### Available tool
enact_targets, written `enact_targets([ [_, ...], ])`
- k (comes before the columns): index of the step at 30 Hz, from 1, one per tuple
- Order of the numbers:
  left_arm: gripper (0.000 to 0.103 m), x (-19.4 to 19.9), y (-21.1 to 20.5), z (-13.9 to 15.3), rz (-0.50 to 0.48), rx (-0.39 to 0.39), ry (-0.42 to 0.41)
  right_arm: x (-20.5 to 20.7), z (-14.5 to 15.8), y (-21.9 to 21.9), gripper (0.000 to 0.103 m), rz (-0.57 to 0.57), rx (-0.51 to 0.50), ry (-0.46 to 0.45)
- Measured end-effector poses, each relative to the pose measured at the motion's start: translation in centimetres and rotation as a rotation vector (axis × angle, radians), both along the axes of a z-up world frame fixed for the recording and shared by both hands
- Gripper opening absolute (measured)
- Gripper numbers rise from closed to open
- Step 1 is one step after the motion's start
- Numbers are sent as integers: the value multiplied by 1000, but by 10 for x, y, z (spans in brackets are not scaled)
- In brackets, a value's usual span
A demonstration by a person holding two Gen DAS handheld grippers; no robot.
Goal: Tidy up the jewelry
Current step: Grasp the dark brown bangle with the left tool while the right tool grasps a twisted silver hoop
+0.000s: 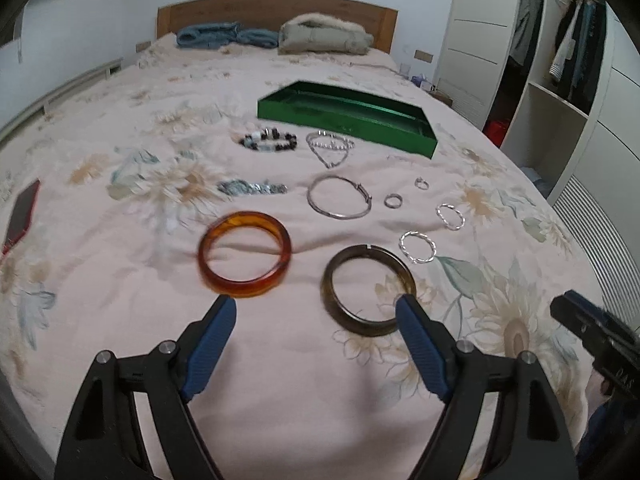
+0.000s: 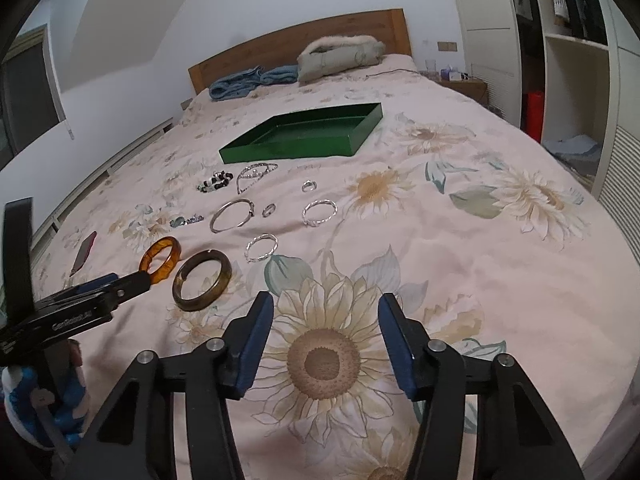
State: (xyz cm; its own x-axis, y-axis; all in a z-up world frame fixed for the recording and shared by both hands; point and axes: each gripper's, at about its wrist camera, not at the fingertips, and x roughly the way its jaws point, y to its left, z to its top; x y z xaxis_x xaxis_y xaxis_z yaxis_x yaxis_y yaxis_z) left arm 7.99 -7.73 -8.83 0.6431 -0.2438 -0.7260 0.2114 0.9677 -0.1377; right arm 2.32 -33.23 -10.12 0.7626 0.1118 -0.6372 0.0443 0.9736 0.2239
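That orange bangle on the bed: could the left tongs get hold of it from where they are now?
Probably yes. The left tongs stand open just short of the orange bangle, which lies flat on the bedspread with nothing between; the dark bangle lies apart beside it.
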Motion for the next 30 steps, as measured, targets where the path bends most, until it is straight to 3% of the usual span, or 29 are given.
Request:
enact_targets([
  [2, 77, 7, -4, -7, 3, -12, 28, 3, -3, -2, 50, 6, 7, 5],
  [10, 43, 39, -18, -38, 31, -11, 157, 24, -14, -6, 45, 55, 26, 32],
  [14, 36, 52, -20, -46, 58, 12, 191, 46, -19, 0, 39, 115, 31, 52],
  [19, 19, 60, -21, -52, 61, 49, 202, 81, -28, 17, 28, 213, 50, 95],
  [21, 14, 61, -18, -54, 61, 46, 201, 94, -30, 22, 22, 242, 56, 112],
  [30, 11, 61, -13, -55, 41, 18, 194, 156, -43, 47, 20, 333, -6, 224],
])
